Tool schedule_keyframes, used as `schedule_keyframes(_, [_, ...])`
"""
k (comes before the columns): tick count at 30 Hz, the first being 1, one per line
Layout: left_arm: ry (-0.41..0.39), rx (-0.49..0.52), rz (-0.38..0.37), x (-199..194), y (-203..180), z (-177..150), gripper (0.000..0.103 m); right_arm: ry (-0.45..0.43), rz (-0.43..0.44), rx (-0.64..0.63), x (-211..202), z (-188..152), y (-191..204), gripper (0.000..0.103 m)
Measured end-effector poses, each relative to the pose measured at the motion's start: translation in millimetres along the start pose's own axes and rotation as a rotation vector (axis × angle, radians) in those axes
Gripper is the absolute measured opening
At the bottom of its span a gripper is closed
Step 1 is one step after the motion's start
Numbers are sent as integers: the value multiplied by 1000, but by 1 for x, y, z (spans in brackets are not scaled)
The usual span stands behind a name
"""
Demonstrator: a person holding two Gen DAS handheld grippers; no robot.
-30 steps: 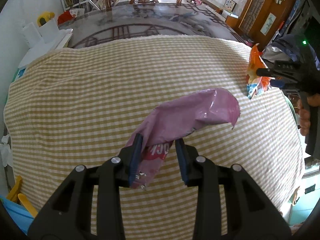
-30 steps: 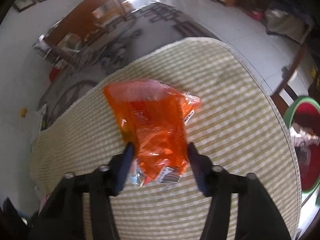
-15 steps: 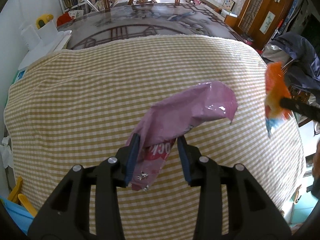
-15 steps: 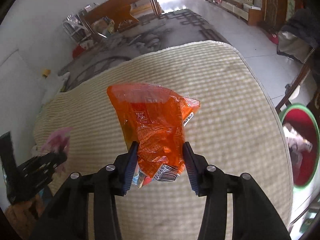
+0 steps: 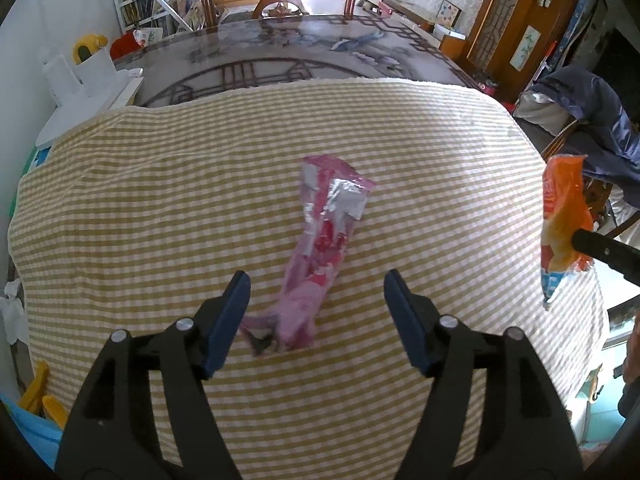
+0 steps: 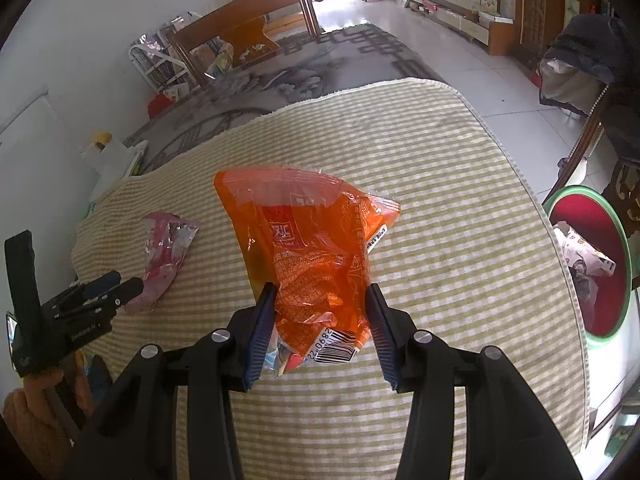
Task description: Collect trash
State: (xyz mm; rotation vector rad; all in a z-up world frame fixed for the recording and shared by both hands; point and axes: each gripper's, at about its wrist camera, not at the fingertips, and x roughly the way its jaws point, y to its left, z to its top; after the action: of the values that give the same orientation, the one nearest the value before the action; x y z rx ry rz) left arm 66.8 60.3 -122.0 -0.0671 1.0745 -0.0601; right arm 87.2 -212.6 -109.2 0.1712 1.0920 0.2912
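A pink snack wrapper (image 5: 320, 252) lies flat on the checked tablecloth (image 5: 160, 208), its near end between my open left gripper's (image 5: 318, 300) fingers. The wrapper also shows in the right wrist view (image 6: 164, 252), with the left gripper (image 6: 116, 286) beside it. My right gripper (image 6: 320, 320) is shut on an orange snack bag (image 6: 308, 248) and holds it above the cloth. The orange bag shows at the right edge of the left wrist view (image 5: 562, 232).
A red bin with a green rim (image 6: 592, 264) holding trash stands on the floor right of the table. A chair draped with a dark jacket (image 5: 592, 120) is at the far right. White boxes (image 5: 84, 84) sit at the table's far left.
My left gripper has opened and let go of the pink wrapper, which now lies flat on the cloth. The right gripper has swung left with the orange bag.
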Motion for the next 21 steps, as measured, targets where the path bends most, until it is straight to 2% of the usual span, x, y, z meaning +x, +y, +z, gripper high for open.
schedule_keyframes(3, [13, 39, 28, 6, 2, 5, 67, 5, 9, 7, -1, -4, 0, 45])
schedule_keyframes(5, [15, 69, 31, 10, 2, 10, 73, 6, 14, 10, -1, -6, 0, 45])
schedule_keyframes(15, [59, 111, 73, 44, -5, 15, 72, -11, 16, 44, -7, -10, -8, 45])
schedule_keyframes(19, [76, 112, 82, 52, -10, 12, 59, -27, 25, 43, -11, -10, -7, 45])
schedule_keyframes(21, [88, 105, 79, 56, -11, 10, 47, -30, 29, 41, -12, -9, -7, 45])
